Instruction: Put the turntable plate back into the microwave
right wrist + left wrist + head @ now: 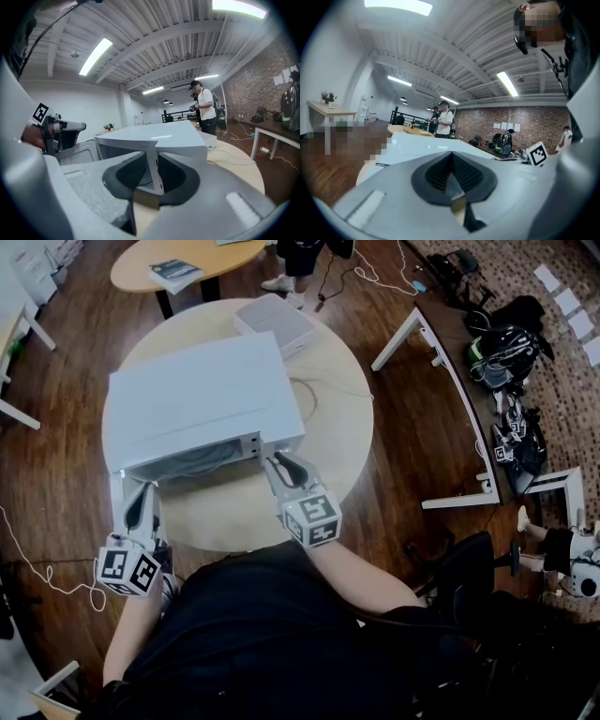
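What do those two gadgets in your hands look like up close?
The left claw and right claw are alike: pale grey shells, two black ribbed pads, and a white cube with black square markers. The person wears a black top.

Two hand-held grippers sit low in the frame, both aimed up-frame.
The grey plastic left gripper (143,491), with a marker cube, sits at lower left with its jaws together. The matching right gripper (278,463), near centre, has its jaws narrowly apart. Bare forearms (366,582) run back toward the bottom edge.
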Demonstrator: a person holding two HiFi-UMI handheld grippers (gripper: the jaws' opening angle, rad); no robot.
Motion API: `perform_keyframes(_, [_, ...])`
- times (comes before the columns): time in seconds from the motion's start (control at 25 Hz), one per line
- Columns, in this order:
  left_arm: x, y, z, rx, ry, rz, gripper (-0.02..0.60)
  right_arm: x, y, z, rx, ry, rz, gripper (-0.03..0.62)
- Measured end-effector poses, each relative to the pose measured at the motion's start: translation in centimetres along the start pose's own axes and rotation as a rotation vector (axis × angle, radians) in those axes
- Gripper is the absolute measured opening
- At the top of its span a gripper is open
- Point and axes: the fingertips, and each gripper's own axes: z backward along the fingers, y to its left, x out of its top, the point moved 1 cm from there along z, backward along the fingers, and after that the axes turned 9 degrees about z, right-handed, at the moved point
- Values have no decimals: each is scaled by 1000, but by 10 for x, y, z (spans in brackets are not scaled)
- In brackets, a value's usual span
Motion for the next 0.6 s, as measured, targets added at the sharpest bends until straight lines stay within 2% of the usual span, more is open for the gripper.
perform_keyframes(0.28, [-2,4,4,4,-5,-8,-5,11,9,-1,-14,-41,30,60])
perform_keyframes(0.48, [-3,3,7,2,-1,-5,-5,24,9,7,-36,-85,57,2])
perform_keyframes(0.6, [-3,1,10,-1,-7,-6,-5,20,7,10,-44,-81,51,2])
